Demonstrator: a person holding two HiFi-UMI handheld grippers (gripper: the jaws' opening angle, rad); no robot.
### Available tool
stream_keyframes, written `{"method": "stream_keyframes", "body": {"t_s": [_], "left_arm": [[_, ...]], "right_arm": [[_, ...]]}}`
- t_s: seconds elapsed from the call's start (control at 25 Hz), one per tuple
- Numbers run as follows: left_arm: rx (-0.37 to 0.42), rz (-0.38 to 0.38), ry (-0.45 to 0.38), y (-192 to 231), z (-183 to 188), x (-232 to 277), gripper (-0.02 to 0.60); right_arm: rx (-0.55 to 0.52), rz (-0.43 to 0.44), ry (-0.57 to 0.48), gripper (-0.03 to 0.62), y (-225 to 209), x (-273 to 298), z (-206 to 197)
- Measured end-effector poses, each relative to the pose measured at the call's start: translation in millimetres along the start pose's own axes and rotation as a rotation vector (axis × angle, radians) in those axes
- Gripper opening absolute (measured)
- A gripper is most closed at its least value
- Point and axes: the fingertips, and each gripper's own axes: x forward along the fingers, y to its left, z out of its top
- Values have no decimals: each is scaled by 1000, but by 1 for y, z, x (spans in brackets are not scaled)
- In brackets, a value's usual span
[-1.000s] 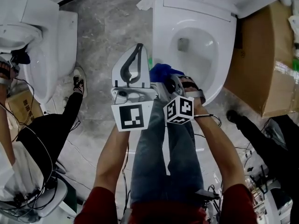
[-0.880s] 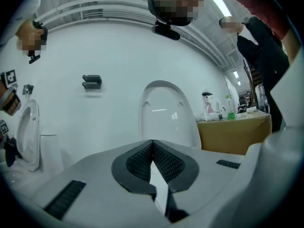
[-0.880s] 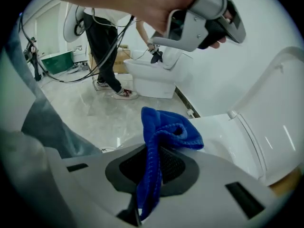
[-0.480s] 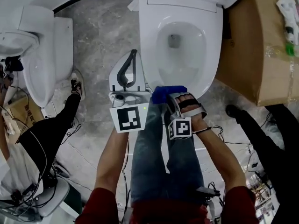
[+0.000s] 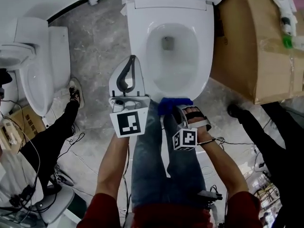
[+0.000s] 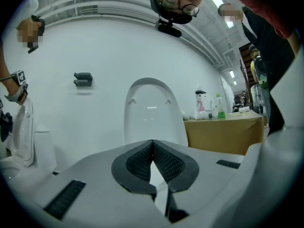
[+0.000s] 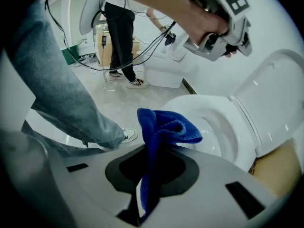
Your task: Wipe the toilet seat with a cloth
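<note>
The right gripper is clamped on a blue cloth — the cloth is pinched between the pads and stands out past the jaw tips as a bunched fold. Its long axis runs along the jaws, and its free end curls over toward the bowl. In the head view the cloth sits at the middle of the front edge of the toilet seat; whether it touches the rim I cannot tell. The seat's long axis runs from that front edge to the raised lid, which stands upright at the back. The left gripper is closed with nothing between its pads — the jaws meet at the tip. It hangs beside the seat's left edge, pointing toward the lid. A cardboard box stands just beside the toilet's right side, and a second toilet stands well apart on the left.
</note>
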Motion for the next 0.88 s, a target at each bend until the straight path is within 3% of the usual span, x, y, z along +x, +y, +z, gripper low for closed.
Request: {"method": "stream_keyframes", "body": {"t_s": [0.28,0.56,0.88], "left_arm": [[-2,-24,-5,-18,0,16,15],[-10,-57,11,-35,-2,25,15],[-11,-83,-1,-45,-3,39,15]], "right_arm": [[296,-91,30,60,-22,-19,-61],[535,-169,40,60,-60,-27,-93],[962,-269,-13,60,-146,-17,-128]]}}
